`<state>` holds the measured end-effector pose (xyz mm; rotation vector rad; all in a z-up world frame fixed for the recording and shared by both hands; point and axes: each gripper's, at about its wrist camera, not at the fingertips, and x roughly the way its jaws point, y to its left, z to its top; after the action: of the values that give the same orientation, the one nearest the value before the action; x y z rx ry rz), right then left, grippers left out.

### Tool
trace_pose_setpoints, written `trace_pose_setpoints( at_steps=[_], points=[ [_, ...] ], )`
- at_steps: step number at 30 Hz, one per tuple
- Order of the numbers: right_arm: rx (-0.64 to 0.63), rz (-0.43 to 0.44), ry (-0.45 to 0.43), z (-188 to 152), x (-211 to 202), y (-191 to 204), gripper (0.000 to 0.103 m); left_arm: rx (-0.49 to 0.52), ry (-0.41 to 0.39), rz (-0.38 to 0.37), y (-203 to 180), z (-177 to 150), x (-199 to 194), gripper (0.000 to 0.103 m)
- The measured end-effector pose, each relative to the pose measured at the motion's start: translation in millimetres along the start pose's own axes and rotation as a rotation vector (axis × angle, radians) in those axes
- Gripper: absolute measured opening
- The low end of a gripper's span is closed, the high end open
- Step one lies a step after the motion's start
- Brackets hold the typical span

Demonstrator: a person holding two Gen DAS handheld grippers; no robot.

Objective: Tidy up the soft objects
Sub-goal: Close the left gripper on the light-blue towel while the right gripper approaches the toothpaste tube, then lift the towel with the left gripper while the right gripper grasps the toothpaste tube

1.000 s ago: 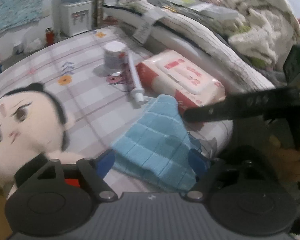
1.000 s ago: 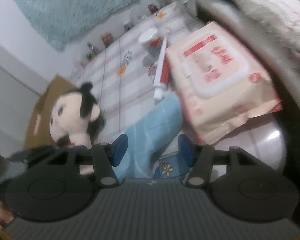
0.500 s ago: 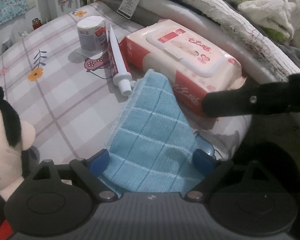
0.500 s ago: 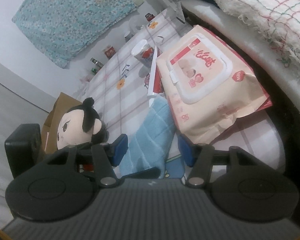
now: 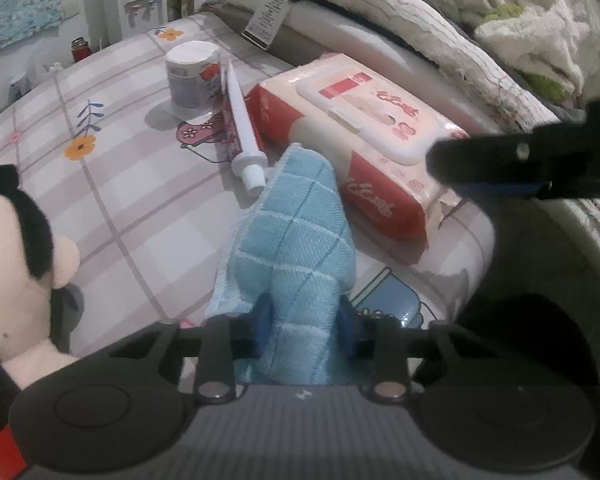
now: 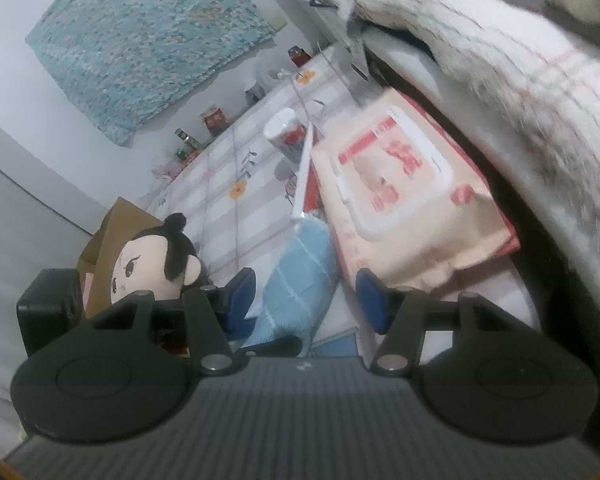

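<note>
A blue checked cloth point(image 5: 296, 248) lies on the plaid-covered table point(image 5: 120, 168), one end bunched up between the blue pads of my left gripper point(image 5: 304, 320). Its jaws are closing and the pads press the fold from both sides. In the right wrist view the same cloth point(image 6: 304, 272) shows beyond my right gripper point(image 6: 306, 300), which hovers open with nothing gripped. A plush doll point(image 5: 16, 272) with black hair lies at the left, also seen as the doll point(image 6: 148, 264) behind the right gripper's left finger.
A pack of wet wipes point(image 5: 364, 128) lies beside the cloth, with a toothpaste tube point(image 5: 240, 128) and a small tub point(image 5: 190, 76) past it. Piled blankets point(image 5: 420, 28) rise behind. A cardboard box point(image 6: 112, 224) stands past the doll. The right gripper's finger point(image 5: 520, 164) crosses the left view.
My left gripper dropped down over the blue cloth and closed its jaws, bunching the cloth into a fold. The right gripper stayed open and barely moved.
</note>
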<state>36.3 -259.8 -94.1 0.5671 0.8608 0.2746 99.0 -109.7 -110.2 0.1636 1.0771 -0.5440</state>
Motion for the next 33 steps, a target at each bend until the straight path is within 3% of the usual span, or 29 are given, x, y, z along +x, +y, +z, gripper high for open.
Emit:
trace_pose_setpoints(
  at_steps=[12, 18, 23, 29, 33],
  points=[
    [-0.233, -0.039, 0.012, 51.3, 37.7, 61.0, 0.052, -0.087, -0.051, 0.078, 26.9, -19.1, -25.3, 0.021],
    [-0.379, -0.150, 0.065, 88.6, 90.6, 78.1, 0.042, -0.091, -0.061, 0.082, 29.8, -27.4, -28.8, 0.021],
    [-0.481, -0.252, 0.134, 109.5, 137.8, 82.5, 0.040, -0.086, -0.058, 0.074, 30.1, -28.5, -27.4, 0.022],
    [-0.515, -0.348, 0.223, 116.6, 181.1, 76.3, 0.033, -0.076, -0.047, 0.057, 30.2, -27.1, -24.7, 0.027],
    [-0.516, -0.357, 0.254, 119.9, 198.6, 74.1, 0.030, -0.079, -0.040, 0.051, 30.0, -25.8, -23.1, 0.030]
  ],
)
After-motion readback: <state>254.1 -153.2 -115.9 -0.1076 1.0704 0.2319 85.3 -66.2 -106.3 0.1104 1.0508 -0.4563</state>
